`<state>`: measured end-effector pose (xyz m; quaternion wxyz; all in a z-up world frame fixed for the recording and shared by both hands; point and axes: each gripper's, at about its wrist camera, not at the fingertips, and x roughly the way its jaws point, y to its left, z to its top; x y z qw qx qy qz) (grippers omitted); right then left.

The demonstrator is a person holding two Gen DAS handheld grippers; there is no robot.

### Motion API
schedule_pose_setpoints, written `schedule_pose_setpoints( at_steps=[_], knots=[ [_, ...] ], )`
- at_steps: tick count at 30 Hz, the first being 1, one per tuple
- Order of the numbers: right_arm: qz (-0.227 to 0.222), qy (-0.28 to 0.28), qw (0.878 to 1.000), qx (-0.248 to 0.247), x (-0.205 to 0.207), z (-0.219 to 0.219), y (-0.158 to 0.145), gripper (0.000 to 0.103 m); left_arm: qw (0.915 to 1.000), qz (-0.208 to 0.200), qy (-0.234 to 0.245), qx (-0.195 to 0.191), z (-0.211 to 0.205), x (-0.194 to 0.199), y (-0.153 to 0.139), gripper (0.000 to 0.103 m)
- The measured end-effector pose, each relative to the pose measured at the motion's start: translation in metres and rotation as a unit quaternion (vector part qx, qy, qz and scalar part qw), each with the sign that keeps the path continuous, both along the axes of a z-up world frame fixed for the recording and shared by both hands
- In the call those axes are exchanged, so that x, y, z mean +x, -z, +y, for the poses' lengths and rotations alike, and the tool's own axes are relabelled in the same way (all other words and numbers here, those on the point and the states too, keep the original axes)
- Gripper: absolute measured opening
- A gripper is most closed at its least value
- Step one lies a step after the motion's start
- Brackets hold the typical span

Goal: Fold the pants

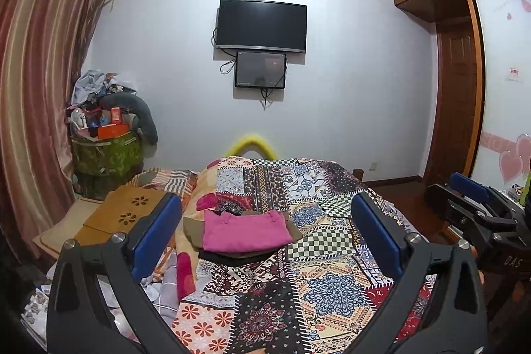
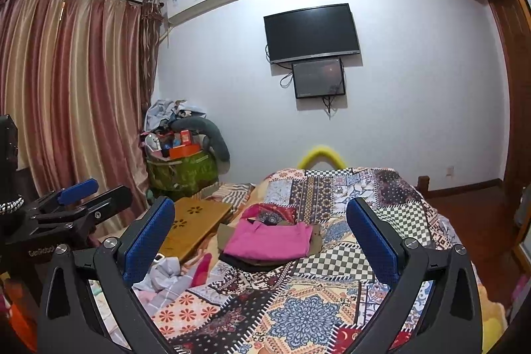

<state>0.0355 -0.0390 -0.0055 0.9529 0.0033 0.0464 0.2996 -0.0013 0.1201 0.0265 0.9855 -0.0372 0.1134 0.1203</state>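
From the left wrist, the left gripper [image 1: 265, 238] hangs level above the patchwork quilt [image 1: 332, 287], fingers spread wide and empty, with the folded pink pants [image 1: 244, 234] topping a small stack of garments further up the bed. From the right wrist, the right gripper [image 2: 260, 241] is likewise raised, wide and empty, the pink pants [image 2: 268, 243] lying ahead between its fingers; any next fold is best started by lowering both grippers evenly onto opposite edges.

My left tongs [image 1: 265, 228] and right tongs [image 2: 260, 234] look alike: black angular arms, blue textured pads [image 2: 149, 241], silver screws [image 1: 118, 237] at the joints. White lettering marks each body.
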Motion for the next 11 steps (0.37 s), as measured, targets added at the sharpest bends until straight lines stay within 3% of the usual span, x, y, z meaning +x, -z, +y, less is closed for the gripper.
schedule_pose_setpoints(
  at_steps=[11],
  knots=[
    [0.010,0.002,1.000,0.001,0.0043,-0.0021,0.0034,0.103,1.0000,0.002,-0.005,0.006,-0.0023,0.0023,0.0019,0.103]
  ],
)
